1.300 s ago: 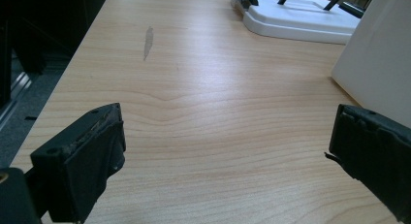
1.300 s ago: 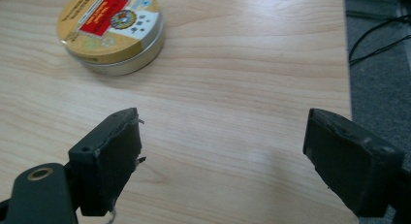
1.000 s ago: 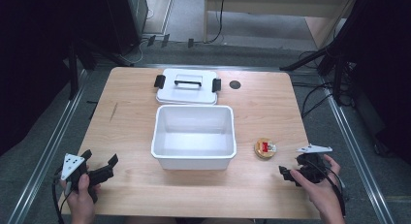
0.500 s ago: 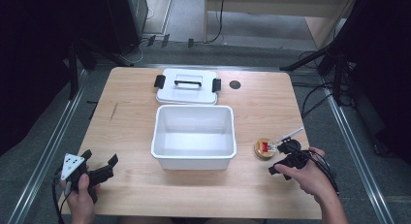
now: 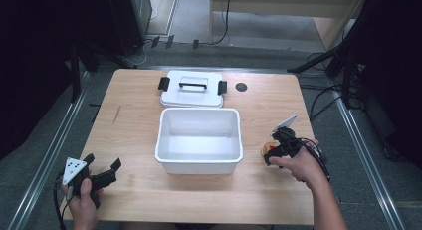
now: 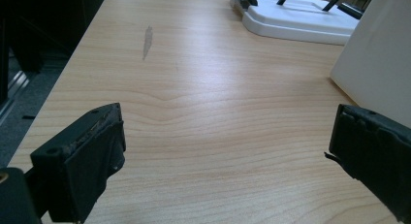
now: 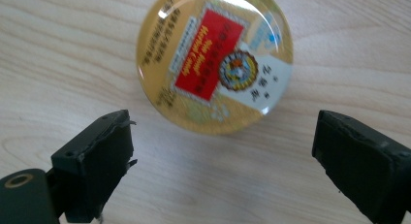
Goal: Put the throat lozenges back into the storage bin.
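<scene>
A round gold tin (image 7: 215, 60) with a red and white label lies flat on the wooden table (image 5: 134, 115), just right of the white bin (image 5: 200, 139); from above the tin (image 5: 266, 149) is partly covered by my right gripper (image 5: 271, 150). My right gripper (image 7: 228, 166) hovers right over it, open, jaws spread to either side and touching nothing. At the near left corner my left gripper (image 5: 110, 171) is held open above bare wood; in its own view the left gripper (image 6: 228, 156) has nothing between its jaws.
The white bin's lid (image 5: 192, 88) with a black handle and black clips lies flat behind the bin, seen too from the left gripper as the lid (image 6: 300, 20). A small dark round hole (image 5: 241, 86) sits at the back right. A grey scuff (image 6: 147, 40) marks the wood.
My right gripper has moved from the table's right edge leftward and forward to hover over the gold tin. The left gripper has stayed put.
</scene>
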Tool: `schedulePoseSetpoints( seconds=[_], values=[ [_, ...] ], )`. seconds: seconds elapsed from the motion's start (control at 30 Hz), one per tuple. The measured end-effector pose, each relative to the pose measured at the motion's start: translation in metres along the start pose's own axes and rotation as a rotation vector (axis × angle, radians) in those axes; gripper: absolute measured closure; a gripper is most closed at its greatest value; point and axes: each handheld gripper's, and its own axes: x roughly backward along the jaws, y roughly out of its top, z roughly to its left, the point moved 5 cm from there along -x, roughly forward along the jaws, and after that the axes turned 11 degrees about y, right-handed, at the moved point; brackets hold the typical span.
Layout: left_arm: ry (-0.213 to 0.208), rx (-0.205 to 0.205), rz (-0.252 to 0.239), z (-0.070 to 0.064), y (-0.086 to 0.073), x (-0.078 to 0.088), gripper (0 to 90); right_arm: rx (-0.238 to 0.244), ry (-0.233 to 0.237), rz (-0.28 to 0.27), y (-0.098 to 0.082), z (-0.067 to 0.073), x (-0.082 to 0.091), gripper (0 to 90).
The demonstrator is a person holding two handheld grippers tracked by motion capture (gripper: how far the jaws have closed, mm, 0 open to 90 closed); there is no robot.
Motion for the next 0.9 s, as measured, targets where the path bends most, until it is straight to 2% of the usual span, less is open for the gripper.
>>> schedulePoseSetpoints(
  seconds=[0.27, 0.5, 0.6, 0.73, 0.9],
  values=[
    [-0.001, 0.001, 0.0, 0.0, 0.0, 0.0, 0.0, -0.055, -0.006, 0.019, 0.017, 0.004, -0.012, 9.3],
    [-0.002, 0.002, 0.001, 0.0, 0.0, 0.0, 0.0, -0.068, -0.027, 0.028, 0.024, 0.005, -0.02, 13.7],
    [-0.002, 0.0, 0.001, 0.0, 0.0, 0.0, 0.0, -0.047, -0.03, 0.026, 0.025, 0.007, -0.022, 19.8],
    [-0.002, -0.001, 0.001, 0.0, 0.0, 0.0, 0.0, -0.02, -0.007, 0.019, 0.025, 0.01, -0.02, 20.5],
    [-0.002, -0.002, 0.001, 0.0, 0.0, 0.0, 0.0, 0.0, -0.008, -0.001, 0.026, 0.013, -0.01, 20.7]
  ],
)
